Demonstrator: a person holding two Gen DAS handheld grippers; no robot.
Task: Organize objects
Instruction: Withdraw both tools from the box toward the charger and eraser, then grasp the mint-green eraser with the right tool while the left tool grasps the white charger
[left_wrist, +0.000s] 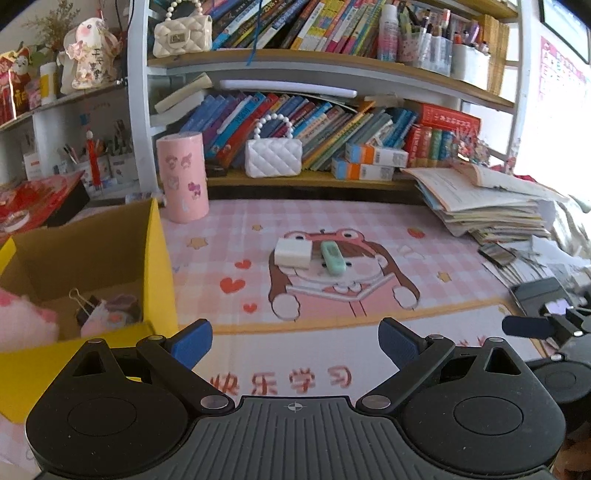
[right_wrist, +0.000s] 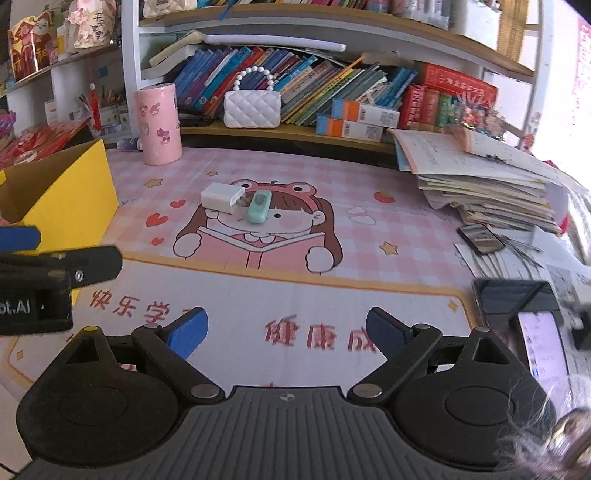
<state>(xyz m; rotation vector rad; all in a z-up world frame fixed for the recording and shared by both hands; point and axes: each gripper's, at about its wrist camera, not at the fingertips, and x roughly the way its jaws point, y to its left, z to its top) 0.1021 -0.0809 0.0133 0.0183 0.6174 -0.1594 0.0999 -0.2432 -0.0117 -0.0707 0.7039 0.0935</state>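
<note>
Both grippers empty, jaws spread wide: left gripper (left_wrist: 295, 341) and right gripper (right_wrist: 286, 332) hover over the near edge of the pink cartoon desk mat (left_wrist: 369, 229), nothing between the pads. Both look set for a pickup, not a carry.

Loose items left: a white charger plug (right_wrist: 222, 198) and a mint-green small device (right_wrist: 259, 207), exact type unclear. They sit touching mid-mat on the cartoon girl's head, well ahead of both grippers.

A yellow cardboard box (left_wrist: 157, 266) stands open at the mat's left edge. It holds a black binder clip (left_wrist: 85, 303) and pink soft items (left_wrist: 26, 317), so it is likely the collection bin. The left gripper sits just beside it, handy for drops.

The pink cylinder holder (right_wrist: 158, 123) and the paper stack (right_wrist: 480, 177) stand off at the back and right, probably not targets. A phone (right_wrist: 543, 354) lies at the right.

Next is likely a reach forward to the plug or the green device.
</note>
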